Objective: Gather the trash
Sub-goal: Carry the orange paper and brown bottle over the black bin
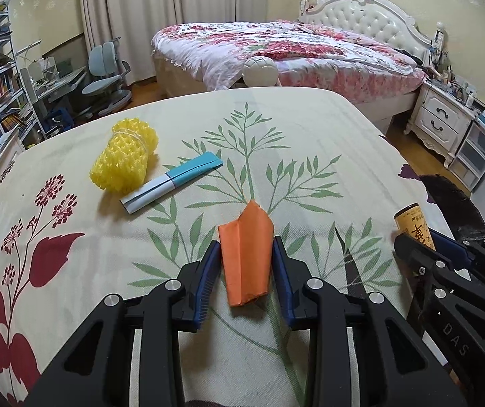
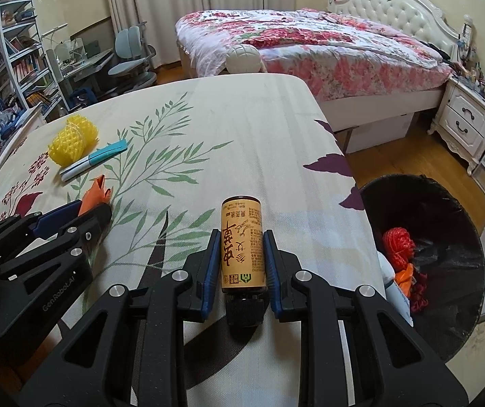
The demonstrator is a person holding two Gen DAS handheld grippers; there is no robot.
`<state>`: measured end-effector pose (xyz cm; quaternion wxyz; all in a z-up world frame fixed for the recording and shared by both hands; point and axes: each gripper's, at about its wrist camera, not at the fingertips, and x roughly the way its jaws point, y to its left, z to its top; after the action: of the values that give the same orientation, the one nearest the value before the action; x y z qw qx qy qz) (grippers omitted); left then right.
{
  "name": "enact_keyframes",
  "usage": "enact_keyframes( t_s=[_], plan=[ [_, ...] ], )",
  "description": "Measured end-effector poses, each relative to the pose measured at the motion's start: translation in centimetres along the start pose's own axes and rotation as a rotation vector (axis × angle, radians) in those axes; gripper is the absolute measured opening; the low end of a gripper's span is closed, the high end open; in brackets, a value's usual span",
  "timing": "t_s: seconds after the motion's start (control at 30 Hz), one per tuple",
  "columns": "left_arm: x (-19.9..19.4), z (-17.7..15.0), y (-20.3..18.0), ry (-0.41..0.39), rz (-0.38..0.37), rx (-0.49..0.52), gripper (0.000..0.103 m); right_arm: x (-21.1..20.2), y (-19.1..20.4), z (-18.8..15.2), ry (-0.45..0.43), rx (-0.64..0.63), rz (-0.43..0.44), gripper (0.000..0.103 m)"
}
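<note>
Jaws of the right gripper (image 2: 239,257) clamp the bottle (image 2: 242,242) lengthwise; the left gripper (image 1: 246,264) pinches orange paper (image 1: 246,257). Lower right, nearer the right hand, sits the bin (image 2: 446,305).

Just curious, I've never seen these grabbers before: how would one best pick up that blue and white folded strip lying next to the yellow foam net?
Probably across its narrow width near the middle, coming down from above. The blue and white strip lies flat and long on the tablecloth, so only its two long edges offer the jaws a pinch. Take the half farther from the yellow foam net, which touches its near side.
</note>
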<state>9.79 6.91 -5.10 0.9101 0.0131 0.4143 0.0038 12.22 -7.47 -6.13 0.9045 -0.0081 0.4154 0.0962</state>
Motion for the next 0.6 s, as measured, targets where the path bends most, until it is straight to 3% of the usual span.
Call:
enact_keyframes(
  t_s=[0.6],
  plan=[
    [-3.1, -0.3, -4.7, -0.074, -0.064, 0.056, 0.033, -4.1, -5.1, -2.1, -0.059, 0.093, -0.059, 0.023]
  ],
)
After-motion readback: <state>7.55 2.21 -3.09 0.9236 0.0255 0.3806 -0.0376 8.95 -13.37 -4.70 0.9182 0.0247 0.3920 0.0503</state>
